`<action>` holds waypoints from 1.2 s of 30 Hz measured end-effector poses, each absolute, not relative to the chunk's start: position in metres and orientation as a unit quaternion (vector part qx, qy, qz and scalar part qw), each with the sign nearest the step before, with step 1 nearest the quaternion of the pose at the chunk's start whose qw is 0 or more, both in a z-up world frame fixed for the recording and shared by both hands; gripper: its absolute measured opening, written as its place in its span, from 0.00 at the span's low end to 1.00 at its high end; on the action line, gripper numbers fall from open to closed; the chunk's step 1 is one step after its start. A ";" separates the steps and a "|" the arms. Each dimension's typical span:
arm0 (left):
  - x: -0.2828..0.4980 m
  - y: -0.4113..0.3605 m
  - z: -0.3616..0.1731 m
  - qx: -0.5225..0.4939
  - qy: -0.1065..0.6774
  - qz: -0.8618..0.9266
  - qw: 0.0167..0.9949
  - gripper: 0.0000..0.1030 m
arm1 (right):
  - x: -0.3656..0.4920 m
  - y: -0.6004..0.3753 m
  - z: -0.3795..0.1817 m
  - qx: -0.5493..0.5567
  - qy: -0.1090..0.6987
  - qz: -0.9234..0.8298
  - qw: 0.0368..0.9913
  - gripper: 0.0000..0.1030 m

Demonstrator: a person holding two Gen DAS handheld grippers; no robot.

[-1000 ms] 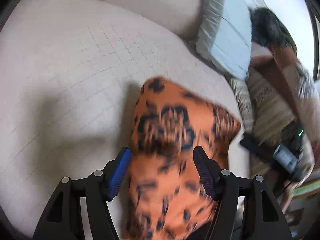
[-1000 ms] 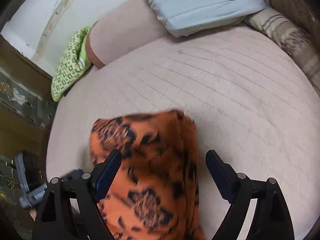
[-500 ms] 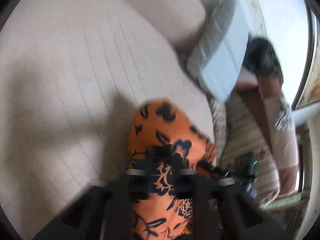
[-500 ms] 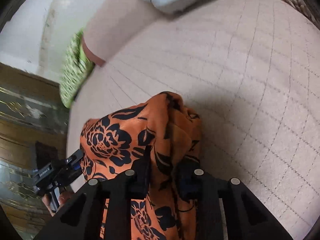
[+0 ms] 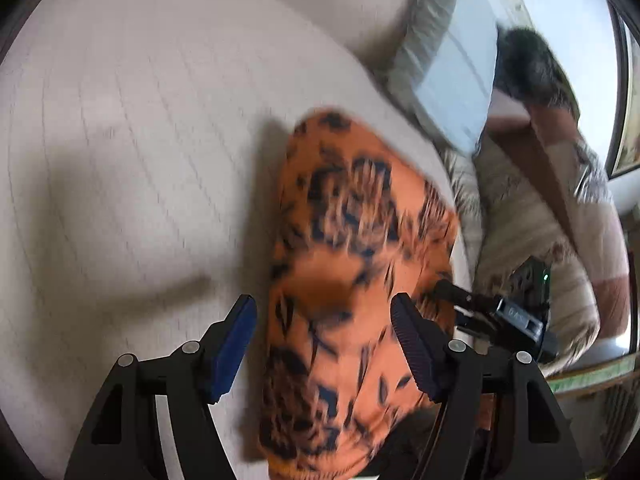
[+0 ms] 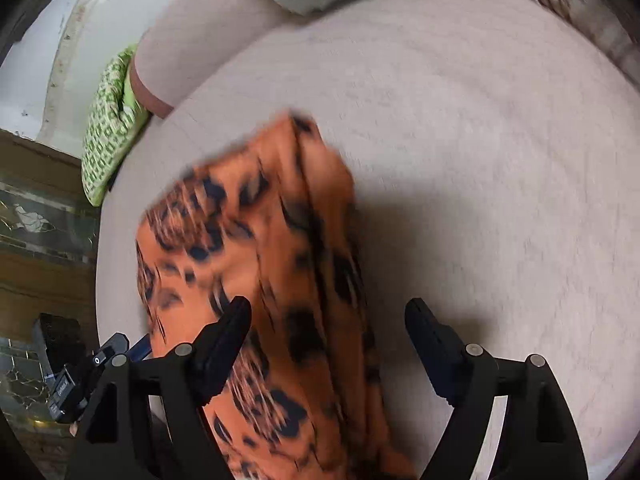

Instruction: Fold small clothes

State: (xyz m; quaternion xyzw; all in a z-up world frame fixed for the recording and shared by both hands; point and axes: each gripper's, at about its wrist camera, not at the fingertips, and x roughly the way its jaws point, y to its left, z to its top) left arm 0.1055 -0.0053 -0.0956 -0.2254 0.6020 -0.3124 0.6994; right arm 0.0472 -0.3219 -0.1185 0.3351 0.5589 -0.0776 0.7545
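Observation:
An orange garment with a black flower print (image 5: 352, 280) lies bunched on the beige quilted bed cover (image 5: 140, 140); it also shows in the right wrist view (image 6: 280, 280). My left gripper (image 5: 324, 344) is open, its fingers either side of the cloth's near part. My right gripper (image 6: 328, 344) is open too, over the garment's right edge. The right gripper's body shows in the left wrist view (image 5: 508, 316), and the left gripper shows in the right wrist view (image 6: 92, 364). Both views are motion-blurred.
A pale blue pillow (image 5: 452, 80) and a beige bolster (image 6: 200, 36) lie at the head of the bed. A green patterned cushion (image 6: 108, 128) sits at the left edge. The person's body (image 5: 560, 184) is to the right of the bed.
Half a second ago both grippers were shut on the orange garment and held it up. Now both are open and the cloth has dropped onto the bed.

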 end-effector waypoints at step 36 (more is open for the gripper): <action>0.246 0.074 -0.048 -0.311 0.539 -0.329 0.710 0.16 | 0.181 -0.234 -0.051 0.282 0.467 0.095 0.833 0.24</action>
